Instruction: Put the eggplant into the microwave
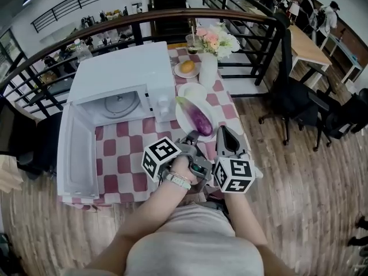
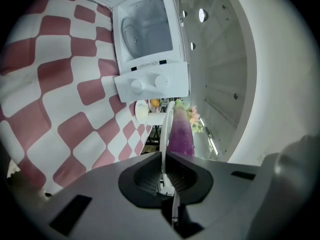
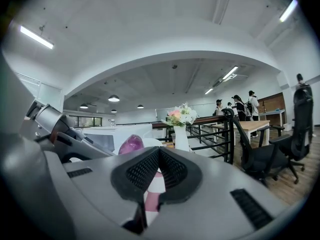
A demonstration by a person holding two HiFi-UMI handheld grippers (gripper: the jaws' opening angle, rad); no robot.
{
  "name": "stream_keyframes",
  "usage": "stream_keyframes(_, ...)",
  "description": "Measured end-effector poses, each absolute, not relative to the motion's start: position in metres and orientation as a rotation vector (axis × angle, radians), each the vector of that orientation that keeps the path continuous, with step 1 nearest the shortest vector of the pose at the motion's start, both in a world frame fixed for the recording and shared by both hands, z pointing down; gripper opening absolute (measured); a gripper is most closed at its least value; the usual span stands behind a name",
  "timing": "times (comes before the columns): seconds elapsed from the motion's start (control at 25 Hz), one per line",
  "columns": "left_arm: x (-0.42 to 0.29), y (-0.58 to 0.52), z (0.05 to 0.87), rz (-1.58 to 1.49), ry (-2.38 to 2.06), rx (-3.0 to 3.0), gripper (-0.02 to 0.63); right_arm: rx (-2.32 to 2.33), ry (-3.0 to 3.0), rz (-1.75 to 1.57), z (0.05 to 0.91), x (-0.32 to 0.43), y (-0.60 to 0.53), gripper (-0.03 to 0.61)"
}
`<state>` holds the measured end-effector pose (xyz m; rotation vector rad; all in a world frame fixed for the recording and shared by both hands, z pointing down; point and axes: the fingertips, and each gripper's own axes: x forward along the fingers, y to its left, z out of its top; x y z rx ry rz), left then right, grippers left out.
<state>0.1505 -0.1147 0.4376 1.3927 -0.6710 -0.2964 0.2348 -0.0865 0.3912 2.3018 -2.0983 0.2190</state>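
Head view. Both forearms reach forward from the torso and meet near the table's near edge. The left hand carries the left gripper, and the right gripper lies just beside it, both pointing nearly level. The eggplant lies on a white plate in front of the microwave, whose door hangs open toward the person.

Left gripper view. The left gripper is rolled on its side, so the checked table stands upright at the left. Its jaws are nearly together, clamped on the thin rim of the plate, which is seen edge-on. The eggplant rests on the plate just past the jaws. Beyond it the microwave shows its open cavity and two knobs. The head view does not show this grip on the rim.

Right gripper view. The right gripper has its jaws closed together with nothing between them. The eggplant's end shows just left of them, and the left gripper's body stands at the far left. A vase of flowers and people at distant desks appear only here.
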Motion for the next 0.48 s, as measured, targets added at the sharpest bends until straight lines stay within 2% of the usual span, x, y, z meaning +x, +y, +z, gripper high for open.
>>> stream_keyframes(0.48,0.080,-0.137,0.435,-0.429,-0.778,1.344,0.020,2.090,-2.259,0.194,0.397,0.165,-0.120,0.025)
